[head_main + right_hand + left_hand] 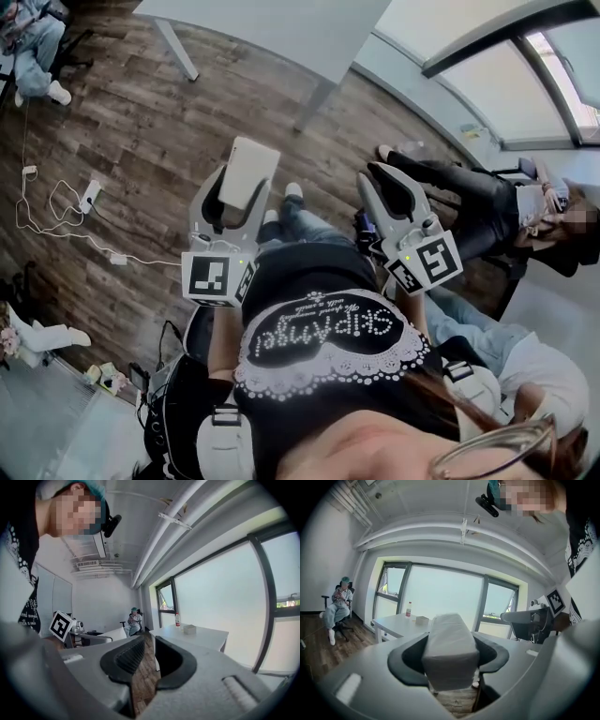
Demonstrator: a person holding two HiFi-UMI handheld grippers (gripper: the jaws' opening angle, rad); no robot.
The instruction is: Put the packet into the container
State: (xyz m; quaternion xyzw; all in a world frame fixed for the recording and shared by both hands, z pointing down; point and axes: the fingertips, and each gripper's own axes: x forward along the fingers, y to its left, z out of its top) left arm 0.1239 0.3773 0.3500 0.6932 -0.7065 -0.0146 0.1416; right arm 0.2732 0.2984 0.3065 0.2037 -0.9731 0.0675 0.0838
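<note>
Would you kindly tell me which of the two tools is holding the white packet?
The left tool, clamped on the white packet; the right tool has its jaws slightly apart, empty.

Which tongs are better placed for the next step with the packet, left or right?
Left, I think. The left tongs are shut on the white packet, while the right tongs hold nothing, their jaws slightly apart.

Left gripper (246, 185) was held out in front of the chest, jaws clamped on the packet (249, 161). Right gripper (394, 186) was level beside it but apart from it, jaws a narrow gap apart with nothing between. Both pointed away from the body.
</note>
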